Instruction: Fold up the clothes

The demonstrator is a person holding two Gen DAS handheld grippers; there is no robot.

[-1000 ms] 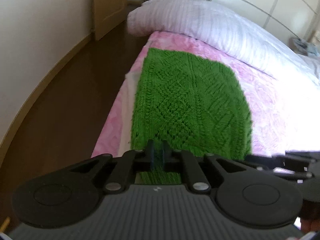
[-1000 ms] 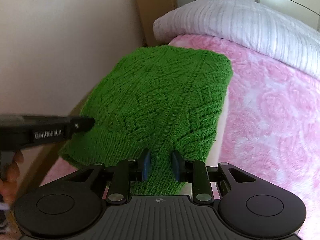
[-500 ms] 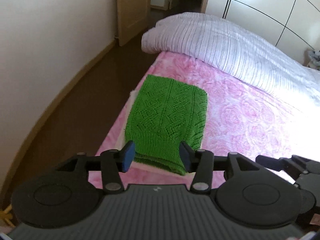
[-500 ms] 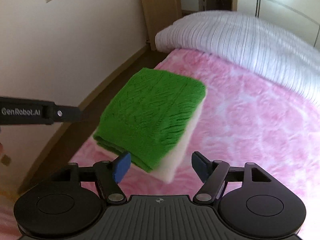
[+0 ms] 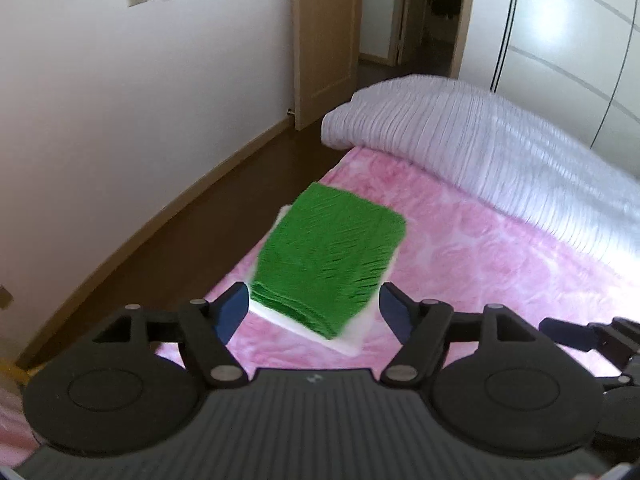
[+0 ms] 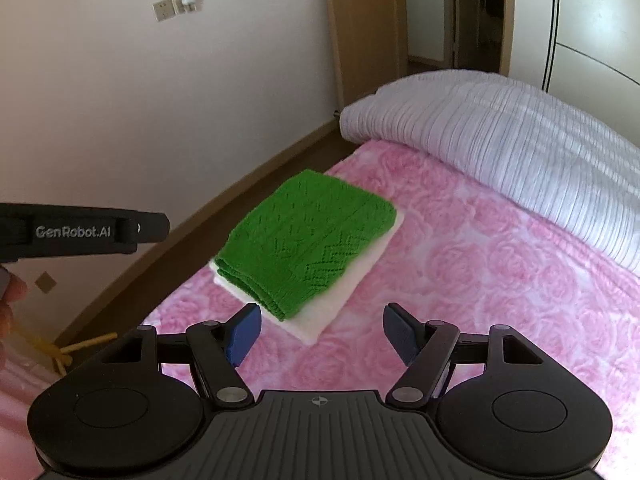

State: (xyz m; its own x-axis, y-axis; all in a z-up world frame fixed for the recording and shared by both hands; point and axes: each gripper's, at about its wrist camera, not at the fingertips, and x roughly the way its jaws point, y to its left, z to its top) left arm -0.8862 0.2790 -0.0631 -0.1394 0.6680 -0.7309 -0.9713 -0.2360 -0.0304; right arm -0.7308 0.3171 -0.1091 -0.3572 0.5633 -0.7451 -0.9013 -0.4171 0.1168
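Observation:
A folded green knit garment (image 5: 328,252) (image 6: 306,240) lies on top of a folded white garment (image 5: 352,340) (image 6: 344,284) near the left edge of the pink bed. My left gripper (image 5: 314,312) is open and empty, drawn back in front of the stack. My right gripper (image 6: 322,334) is open and empty, also back from the stack. The left gripper's body (image 6: 80,234) shows at the left of the right wrist view, and part of the right gripper (image 5: 592,336) at the right of the left wrist view.
The pink rose-pattern blanket (image 6: 480,300) covers the bed. A white striped duvet (image 6: 500,136) is bunched at the far end. Brown floor (image 5: 180,220) and a cream wall run along the left. A wooden door (image 6: 368,28) stands behind.
Both grippers let go of the green garment, opened wide and pulled back and up. The folded green garment now rests on the white one.

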